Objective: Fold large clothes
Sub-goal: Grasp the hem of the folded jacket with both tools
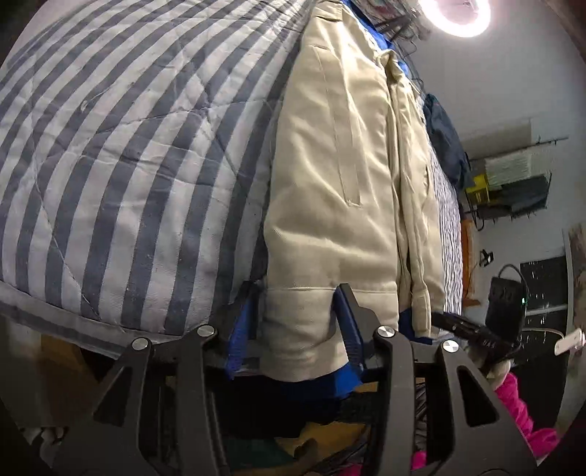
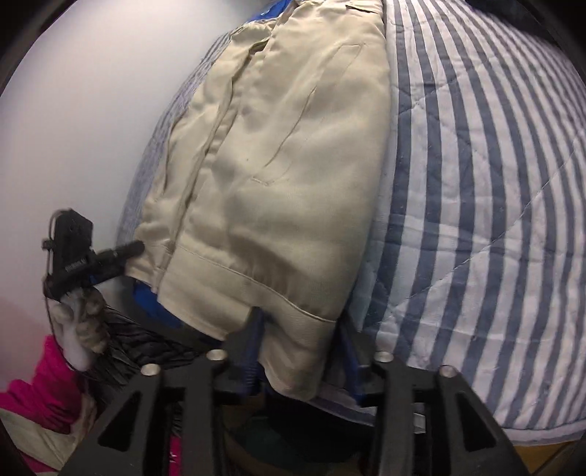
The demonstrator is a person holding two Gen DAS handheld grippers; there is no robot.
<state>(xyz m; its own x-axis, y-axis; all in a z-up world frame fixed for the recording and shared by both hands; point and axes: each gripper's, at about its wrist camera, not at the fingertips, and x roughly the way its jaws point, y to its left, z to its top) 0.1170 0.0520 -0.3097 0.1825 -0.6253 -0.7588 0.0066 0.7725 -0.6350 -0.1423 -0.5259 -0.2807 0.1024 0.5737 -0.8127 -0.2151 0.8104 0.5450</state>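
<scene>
Your left gripper (image 1: 293,322) & right gripper (image 2: 298,351) each have jaws clamped on the hem of the beige jacket (image 1: 329,175), w/ the jacket lying lengthwise on the striped quilt (image 1: 121,153), hem at the bed's near edge.

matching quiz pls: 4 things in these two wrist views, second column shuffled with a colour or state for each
Things:
1. jacket
2. quilt
3. sleeve
4. ring lamp

Colour or state:
A. pink
B. glowing, at the top of the left wrist view
C. beige, lying lengthwise on the bed, hem toward the cameras
D. blue and white stripes, under the garment

Pairs: 1-C, 2-D, 3-A, 4-B

The hem sits between the left tongs and between the right tongs.
</scene>
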